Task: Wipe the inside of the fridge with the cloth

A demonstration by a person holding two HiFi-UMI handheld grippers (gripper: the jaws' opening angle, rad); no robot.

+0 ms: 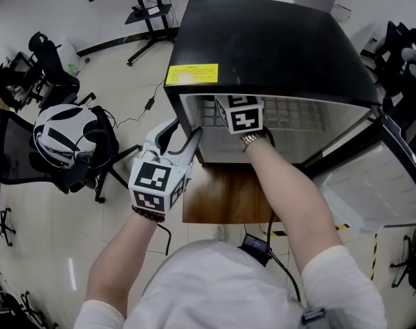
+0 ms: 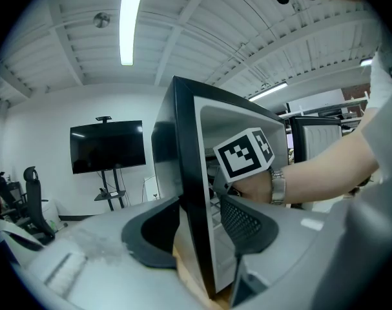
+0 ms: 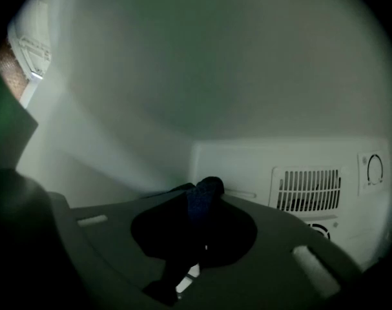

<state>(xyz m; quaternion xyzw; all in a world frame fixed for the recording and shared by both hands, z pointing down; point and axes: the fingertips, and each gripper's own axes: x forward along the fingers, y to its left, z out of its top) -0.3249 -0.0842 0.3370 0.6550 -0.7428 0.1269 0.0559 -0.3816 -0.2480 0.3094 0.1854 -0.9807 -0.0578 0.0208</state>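
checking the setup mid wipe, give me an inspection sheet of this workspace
surface: wooden stand under the fridge
job's things: black fridge, door open; dark cloth inside it
clutter: nothing seen
grippers: left gripper astride the fridge's left wall, seemingly clamped; right gripper shut on the cloth, inside
cables: one on the floor left of the fridge; one under the stand
surroundings: office chairs, TV stand

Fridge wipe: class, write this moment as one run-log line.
left gripper: clamped on fridge wall | right gripper: shut on cloth | position: inside, near rear vent
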